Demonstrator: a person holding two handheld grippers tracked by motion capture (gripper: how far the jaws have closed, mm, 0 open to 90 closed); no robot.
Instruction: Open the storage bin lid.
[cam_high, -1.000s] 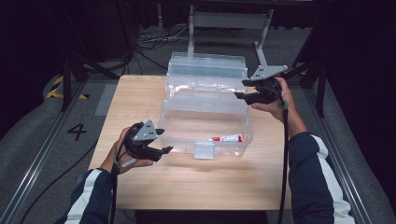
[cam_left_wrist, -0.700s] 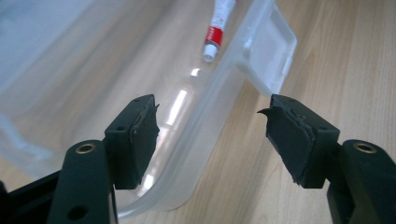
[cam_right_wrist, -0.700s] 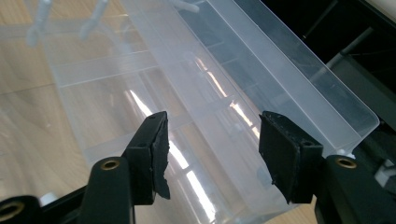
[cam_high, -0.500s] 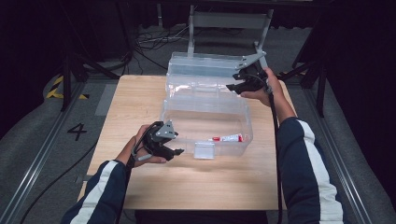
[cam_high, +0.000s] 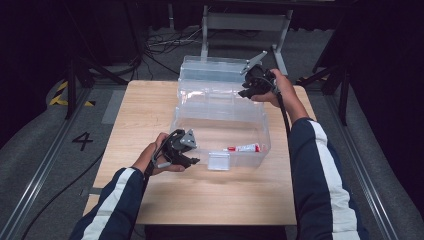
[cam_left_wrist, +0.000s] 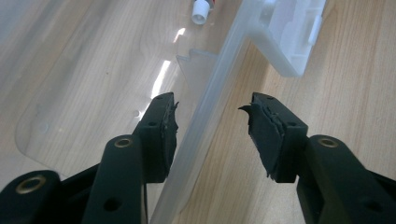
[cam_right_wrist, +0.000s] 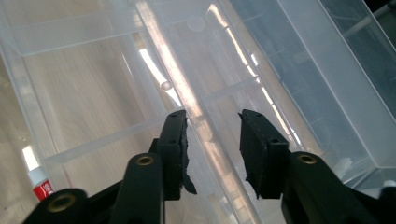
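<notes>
A clear plastic box (cam_high: 220, 107) stands on the wooden table (cam_high: 145, 110), its lid (cam_high: 215, 67) folded open behind it. A red-and-white tube (cam_high: 245, 148) lies inside near the front wall. My left gripper (cam_high: 194, 156) is at the box's front left. In the left gripper view its jaws (cam_left_wrist: 210, 109) straddle the front wall (cam_left_wrist: 219, 88); they have just been closing and the right pad stands apart from the wall. My right gripper (cam_high: 243, 90) is at the back right rim. Its jaws (cam_right_wrist: 212, 126) straddle a clear ridge (cam_right_wrist: 173, 60), have just been closing, and gaps still show.
A white latch (cam_high: 219, 161) sits on the box's front wall, just right of my left gripper. Bare table lies in front of the box and to its left. Cables and a metal stand (cam_high: 245, 22) are on the floor beyond the table.
My left hand has moved right, up to the box's front wall. My right hand has moved left along the back rim. Both pairs of jaws stand narrower than before.
</notes>
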